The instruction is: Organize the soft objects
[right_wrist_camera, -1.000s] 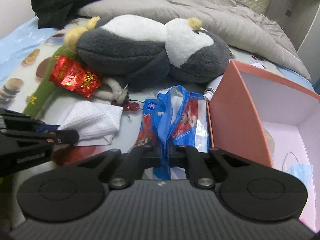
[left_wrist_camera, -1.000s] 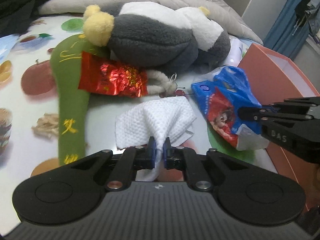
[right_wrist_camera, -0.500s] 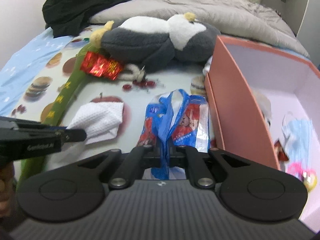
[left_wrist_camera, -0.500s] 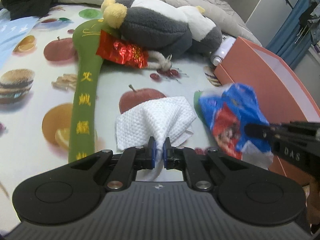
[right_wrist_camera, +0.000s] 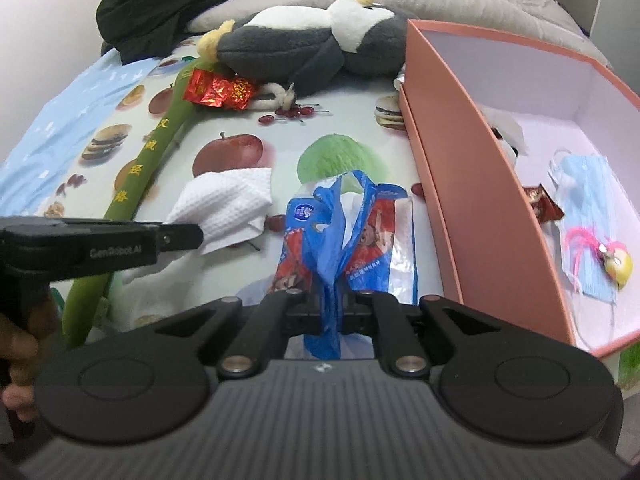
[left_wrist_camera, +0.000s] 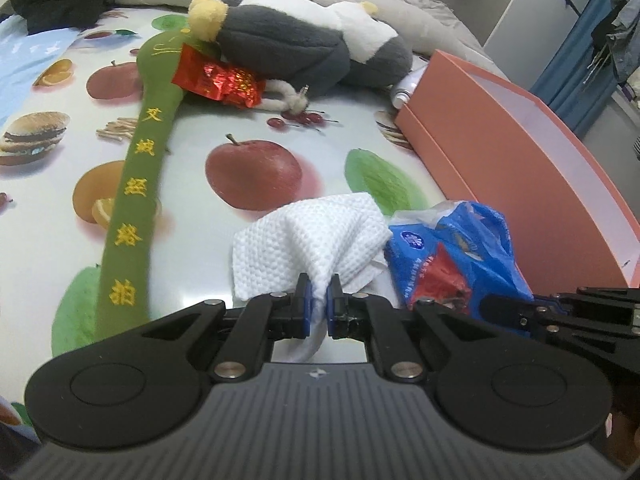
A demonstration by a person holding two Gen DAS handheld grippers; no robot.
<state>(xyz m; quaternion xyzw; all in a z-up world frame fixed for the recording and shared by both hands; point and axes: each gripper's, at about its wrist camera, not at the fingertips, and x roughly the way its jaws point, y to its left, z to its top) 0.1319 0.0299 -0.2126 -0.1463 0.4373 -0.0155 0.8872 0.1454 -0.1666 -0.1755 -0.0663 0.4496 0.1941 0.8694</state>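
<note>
On the fruit-print sheet (right_wrist_camera: 352,120), a green cushion (right_wrist_camera: 160,148) runs along the left, a penguin toy (right_wrist_camera: 304,44) at its far end. Next, the left gripper (left_wrist_camera: 318,302) is clenched on a white cloth (left_wrist_camera: 312,232). Beside it, the right gripper (right_wrist_camera: 330,306) pinches a blue plastic bag (right_wrist_camera: 344,232), just beside the box. Farthest right, the open pink box (right_wrist_camera: 472,184) holds a blue face mask (right_wrist_camera: 588,208), a red wrapper (right_wrist_camera: 540,204), a pink-tufted trinket (right_wrist_camera: 612,258) and something white.
</note>
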